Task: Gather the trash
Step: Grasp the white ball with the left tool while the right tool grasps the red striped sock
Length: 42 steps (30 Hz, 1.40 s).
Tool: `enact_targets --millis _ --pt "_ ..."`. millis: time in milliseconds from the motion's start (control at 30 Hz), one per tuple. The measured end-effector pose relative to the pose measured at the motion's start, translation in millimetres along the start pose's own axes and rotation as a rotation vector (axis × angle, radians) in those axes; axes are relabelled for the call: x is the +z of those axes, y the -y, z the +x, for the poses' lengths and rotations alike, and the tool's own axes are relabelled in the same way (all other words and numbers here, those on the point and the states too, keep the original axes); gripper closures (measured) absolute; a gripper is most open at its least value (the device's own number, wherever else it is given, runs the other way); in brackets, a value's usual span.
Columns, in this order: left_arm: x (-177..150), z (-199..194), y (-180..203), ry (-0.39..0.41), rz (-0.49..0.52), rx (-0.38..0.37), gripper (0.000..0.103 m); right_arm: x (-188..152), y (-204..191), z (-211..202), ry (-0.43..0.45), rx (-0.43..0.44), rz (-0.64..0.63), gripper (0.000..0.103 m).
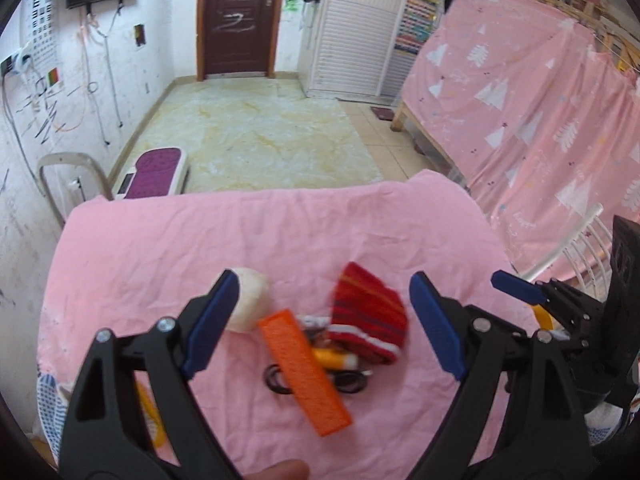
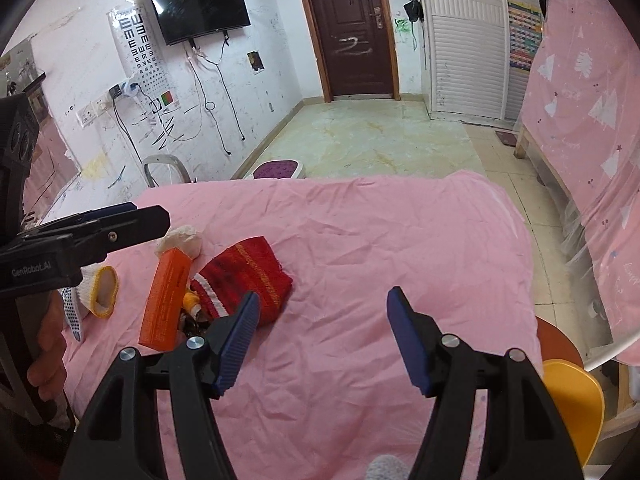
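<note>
A small heap lies on the pink-covered table [image 1: 160, 260] [image 2: 360, 220]: an orange box [image 1: 304, 372] [image 2: 166, 300], a red striped knit sock [image 1: 368, 320] [image 2: 248, 276], a white crumpled ball [image 1: 252, 300] [image 2: 182, 240], a yellow thread spool [image 1: 334, 358] and black rings [image 1: 280, 380]. My left gripper [image 1: 324, 280] [image 2: 140, 214] hangs open over the heap, with nothing touching its blue pads. My right gripper [image 2: 325, 294] [image 1: 520, 290] stands open to the right of the sock, over bare cloth.
A white glove with a yellow cuff [image 2: 100, 292] lies left of the box. A yellow chair [image 2: 572, 400] stands at the table's right, a white chair [image 1: 72, 176] and a purple-topped scale [image 1: 156, 176] beyond the far edge. Pink curtains [image 1: 520, 100] hang on the right.
</note>
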<state>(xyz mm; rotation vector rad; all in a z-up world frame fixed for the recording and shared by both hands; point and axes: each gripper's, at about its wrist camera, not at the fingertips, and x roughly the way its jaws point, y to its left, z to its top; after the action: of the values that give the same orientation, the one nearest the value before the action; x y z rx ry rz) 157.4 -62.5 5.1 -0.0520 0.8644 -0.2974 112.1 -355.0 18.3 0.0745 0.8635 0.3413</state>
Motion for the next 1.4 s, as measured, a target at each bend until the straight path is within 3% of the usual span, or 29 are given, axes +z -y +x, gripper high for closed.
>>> enact_targets --millis 233,533,567,633,700,967,1033,1133,1400 --pt "-0.4 22.7 -45.4 -0.064 -0.108 0.054 0.020 5.2 -12.5 18.4 -0.034 0.033 -0.026 0.046" --pt "-6.5 56.0 -64.2 -0.161 -0.180 0.019 0.021 13.7 -31.9 47.3 -0.087 0.095 -0.045 0.046" --pt "-6.3 58.4 -65.7 -0.166 -0.188 0.017 0.024 14.0 -32.8 52.4 -0.101 0.101 -0.041 0.046" --pt "-7.9 63.0 -67.8 -0.196 -0.196 -0.002 0.045 14.5 -34.1 60.4 -0.117 0.108 -0.041 0.046" --pt "-8.4 65.6 -66.5 -0.204 -0.186 -0.005 0.051 13.9 -35.8 66.6 -0.131 0.114 -0.040 0.046" --pt "-7.5 54.1 -67.4 -0.152 -0.194 0.013 0.052 9.5 -32.0 73.1 -0.149 0.126 -0.003 0.047" --pt "-5.8 46.5 -66.9 -0.127 -0.191 0.022 0.052 8.5 -34.8 72.5 -0.153 0.139 -0.015 0.066" --pt "-3.1 37.2 -63.8 -0.101 -0.184 0.037 0.052 7.5 -37.3 69.8 -0.148 0.134 -0.040 0.084" --pt "-0.6 17.9 -56.7 -0.060 -0.169 0.051 0.052 5.5 -28.3 50.1 -0.096 0.132 -0.025 0.089"
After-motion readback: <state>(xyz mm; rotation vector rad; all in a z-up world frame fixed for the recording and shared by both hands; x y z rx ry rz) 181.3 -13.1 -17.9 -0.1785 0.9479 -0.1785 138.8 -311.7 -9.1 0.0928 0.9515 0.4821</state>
